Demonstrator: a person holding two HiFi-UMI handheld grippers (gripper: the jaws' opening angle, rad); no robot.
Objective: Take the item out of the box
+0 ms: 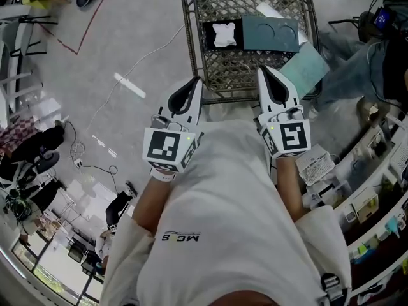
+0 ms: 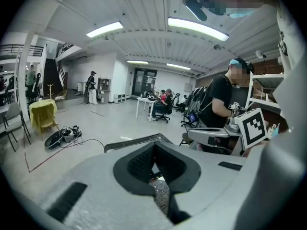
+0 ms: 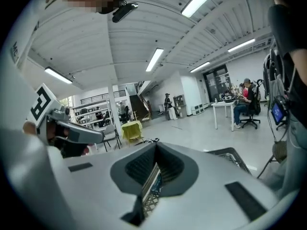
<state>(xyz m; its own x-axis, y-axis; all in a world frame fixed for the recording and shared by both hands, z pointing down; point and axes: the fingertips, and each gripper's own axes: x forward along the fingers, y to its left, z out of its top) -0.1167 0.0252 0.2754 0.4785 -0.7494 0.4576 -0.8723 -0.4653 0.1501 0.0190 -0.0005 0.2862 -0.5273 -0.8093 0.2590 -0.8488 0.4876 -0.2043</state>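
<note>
I hold my left gripper [image 1: 195, 81] level, pointing forward, with my right gripper [image 1: 263, 72] near its right side. Both have jaws pressed together, gripping nothing.

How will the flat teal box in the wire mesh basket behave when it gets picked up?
The flat teal box looks thin and broad with straight edges, so it is probably stiff and light. It lies flat in the wire mesh basket, so it should not roll, but gripped at one edge it may tilt.
</note>
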